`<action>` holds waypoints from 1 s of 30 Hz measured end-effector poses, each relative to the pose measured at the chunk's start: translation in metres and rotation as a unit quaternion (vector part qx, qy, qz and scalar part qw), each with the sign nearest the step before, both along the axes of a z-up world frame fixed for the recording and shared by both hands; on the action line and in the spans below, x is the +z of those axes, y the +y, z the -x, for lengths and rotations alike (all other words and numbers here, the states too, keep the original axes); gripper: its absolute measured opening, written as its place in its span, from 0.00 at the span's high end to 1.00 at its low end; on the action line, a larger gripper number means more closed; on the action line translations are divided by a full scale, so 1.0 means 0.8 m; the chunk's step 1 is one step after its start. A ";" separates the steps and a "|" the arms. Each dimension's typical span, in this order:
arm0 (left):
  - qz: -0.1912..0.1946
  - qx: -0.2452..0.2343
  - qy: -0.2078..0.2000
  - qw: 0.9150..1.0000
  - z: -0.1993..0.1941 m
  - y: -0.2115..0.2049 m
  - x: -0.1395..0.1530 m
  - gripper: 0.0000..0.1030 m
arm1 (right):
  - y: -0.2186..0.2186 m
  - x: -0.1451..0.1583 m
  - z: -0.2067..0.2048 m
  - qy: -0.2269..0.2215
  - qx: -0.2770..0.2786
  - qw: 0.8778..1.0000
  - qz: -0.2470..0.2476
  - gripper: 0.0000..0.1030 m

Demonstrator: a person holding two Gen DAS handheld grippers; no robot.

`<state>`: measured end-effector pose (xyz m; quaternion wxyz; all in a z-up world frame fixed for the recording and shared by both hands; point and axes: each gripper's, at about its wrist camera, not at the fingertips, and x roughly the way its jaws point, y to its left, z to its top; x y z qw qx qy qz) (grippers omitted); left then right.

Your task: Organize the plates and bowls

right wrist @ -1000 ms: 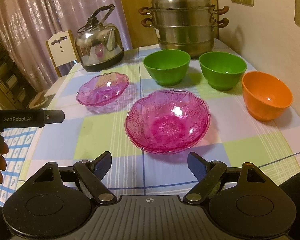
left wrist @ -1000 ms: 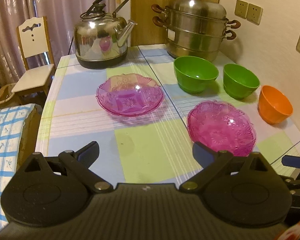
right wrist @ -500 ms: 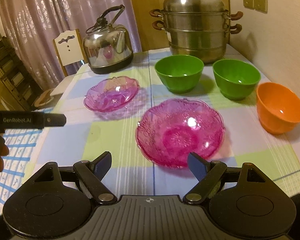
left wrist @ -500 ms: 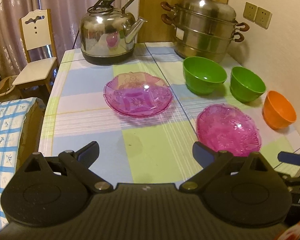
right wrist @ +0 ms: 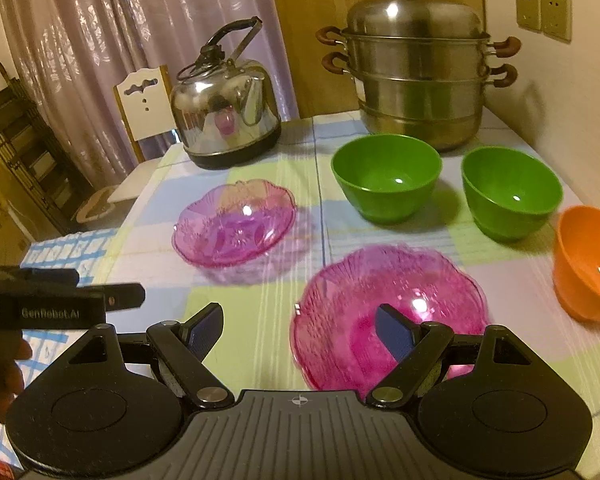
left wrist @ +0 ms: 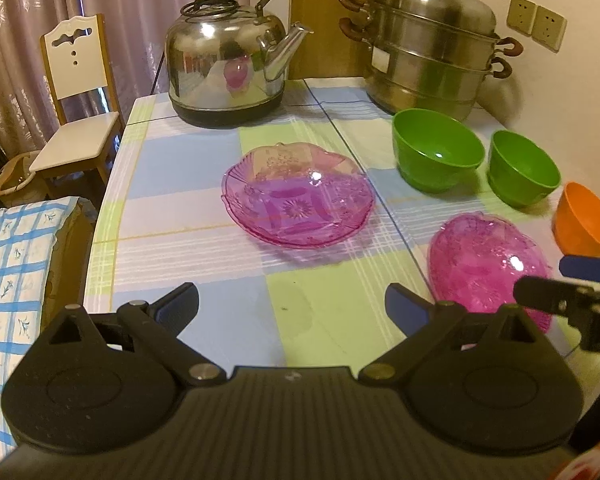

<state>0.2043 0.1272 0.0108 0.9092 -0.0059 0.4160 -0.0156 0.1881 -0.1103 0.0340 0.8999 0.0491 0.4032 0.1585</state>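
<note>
Two pink glass plates sit on the checked tablecloth: the far one (left wrist: 298, 196) (right wrist: 236, 224) mid-table, the near one (left wrist: 486, 260) (right wrist: 388, 300) to its right. Two green bowls, a larger (left wrist: 436, 156) (right wrist: 386, 180) and a smaller (left wrist: 524, 174) (right wrist: 510, 196), stand behind, with an orange bowl (left wrist: 586, 220) (right wrist: 588, 260) at the right edge. My left gripper (left wrist: 292, 308) is open and empty, short of the far plate. My right gripper (right wrist: 300, 328) is open and empty, its right finger over the near plate's front rim; it also shows in the left wrist view (left wrist: 572, 284).
A steel kettle (left wrist: 228, 68) (right wrist: 226, 120) and a stacked steel steamer pot (left wrist: 428, 44) (right wrist: 416, 68) stand at the table's back. A white chair (left wrist: 76, 112) stands off the far left corner. A blue-checked cloth (left wrist: 8, 280) lies left of the table. A wall runs along the right.
Both grippers have moved forward toward the plates and stay open. The right gripper's right finger now overlaps the near pink plate. Nothing on the table has moved.
</note>
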 end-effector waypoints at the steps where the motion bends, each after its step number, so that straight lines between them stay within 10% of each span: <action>1: 0.000 0.000 0.000 1.000 -0.004 0.002 -0.001 0.04 | 0.002 -0.001 -0.005 0.000 0.000 1.000 -0.002 0.20; 30: 0.047 0.038 0.013 0.998 -0.166 0.093 -0.049 0.12 | 0.058 -0.077 -0.202 0.064 0.014 0.997 -0.038 0.20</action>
